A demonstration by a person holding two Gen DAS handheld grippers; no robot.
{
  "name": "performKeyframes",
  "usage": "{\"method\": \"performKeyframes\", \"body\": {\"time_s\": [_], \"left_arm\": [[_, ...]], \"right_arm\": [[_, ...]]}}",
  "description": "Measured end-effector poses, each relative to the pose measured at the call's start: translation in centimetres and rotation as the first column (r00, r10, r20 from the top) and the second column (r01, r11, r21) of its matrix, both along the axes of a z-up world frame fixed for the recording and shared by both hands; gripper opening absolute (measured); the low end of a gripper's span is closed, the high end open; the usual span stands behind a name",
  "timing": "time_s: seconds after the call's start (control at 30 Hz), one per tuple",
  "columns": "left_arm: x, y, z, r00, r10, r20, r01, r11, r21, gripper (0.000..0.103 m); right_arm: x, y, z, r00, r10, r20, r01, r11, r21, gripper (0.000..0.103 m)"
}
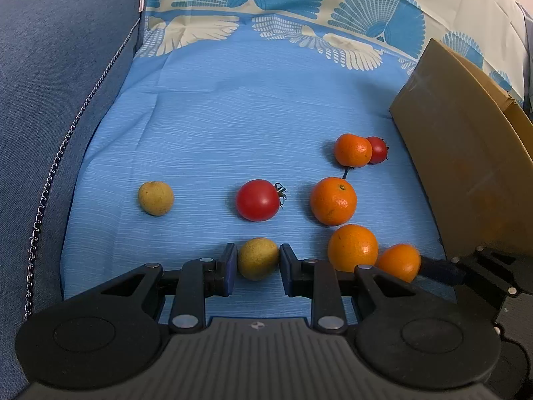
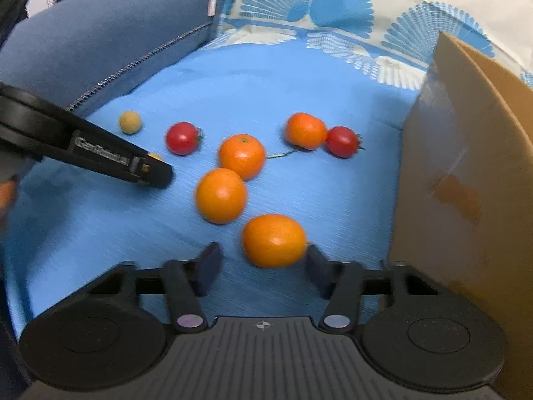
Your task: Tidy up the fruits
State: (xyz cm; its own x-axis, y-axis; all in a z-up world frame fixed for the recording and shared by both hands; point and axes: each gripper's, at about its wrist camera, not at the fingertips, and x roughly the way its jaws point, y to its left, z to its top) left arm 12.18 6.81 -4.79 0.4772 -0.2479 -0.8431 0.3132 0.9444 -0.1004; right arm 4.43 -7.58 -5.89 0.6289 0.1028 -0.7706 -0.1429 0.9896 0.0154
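L tongs (image 1: 258,260): pads closed on a yellow-green fruit (image 1: 258,258), both pads touching its sides, fruit sits on the blue cloth (image 1: 216,116). Just right of L tongs: near orange (image 1: 352,247). Ahead of L tongs: big tomato (image 1: 258,200); ahead-left, well apart, 2nd yellow-green fruit (image 1: 156,198). Ahead-right: mid orange (image 1: 333,200), beyond it far orange (image 1: 353,150) touching small tomato (image 1: 378,149).

R tongs (image 2: 263,260): open, w/ an orange (image 2: 273,240) between the pads but off-centre. It's against or v. close to the right pad, clear gap to the left pad, so not gripped; frame is blurred. In L view the same orange shows at R tongs' tip, next to near orange.

From R tongs outward: near orange just ahead-left, mid orange behind it, touching or nearly. L tongs further left, its held fruit mostly hidden behind the finger. Cardboard box (image 2: 466,166) stands right beside R tongs, flap up. Blue cushion (image 1: 50,100) w/ zip far left of L tongs. Fan-print fabric (image 1: 266,0) at the back.
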Motion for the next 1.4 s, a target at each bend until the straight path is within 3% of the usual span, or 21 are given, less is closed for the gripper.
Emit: {"method": "performKeyframes", "body": {"time_s": [0.07,0.43,0.6,0.67,0.83,1.03,1.2,1.4], "left_arm": [[0.0,0.0,0.0,1.000,0.000,0.000,0.000,1.000,0.000,0.030],[0.0,0.1,0.1,1.000,0.005,0.007,-0.005,1.000,-0.005,0.030],[-0.2,-0.1,0.1,1.000,-0.003,0.011,0.003,1.000,0.006,0.030],[-0.4,-0.1,0.4,1.000,-0.004,0.026,0.004,1.000,0.001,0.030],[-1.8,0.6,2.1,0.994,0.002,0.114,0.005,0.998,-0.056,0.030],[-4.7,1.7,4.9,0.968,0.025,0.251,0.012,0.989,-0.145,0.030],[-6.1,2.2,6.8,0.956,0.047,0.289,0.009,0.981,-0.191,0.030],[-7.3,1.1,8.7,0.940,0.014,0.340,0.054,0.980,-0.189,0.030]], "right_arm": [[-0.2,0.4,0.2,1.000,0.015,0.017,-0.015,0.999,-0.029,0.041],[-1.8,1.2,2.2,0.992,0.096,0.084,-0.098,0.995,0.017,0.041],[-1.6,1.5,0.6,0.993,0.114,-0.015,-0.114,0.993,-0.001,0.041],[-1.6,1.7,0.8,0.994,0.112,-0.004,-0.112,0.994,-0.006,0.041],[-2.7,1.5,2.6,0.992,0.108,0.067,-0.108,0.994,0.008,0.041],[-4.2,1.2,5.4,0.981,0.095,0.167,-0.098,0.995,0.009,0.041],[-6.2,0.5,7.5,0.968,0.082,0.236,-0.083,0.997,-0.004,0.041],[-8.7,-1.5,10.0,0.944,0.046,0.327,-0.046,0.999,-0.008,0.041]]}}
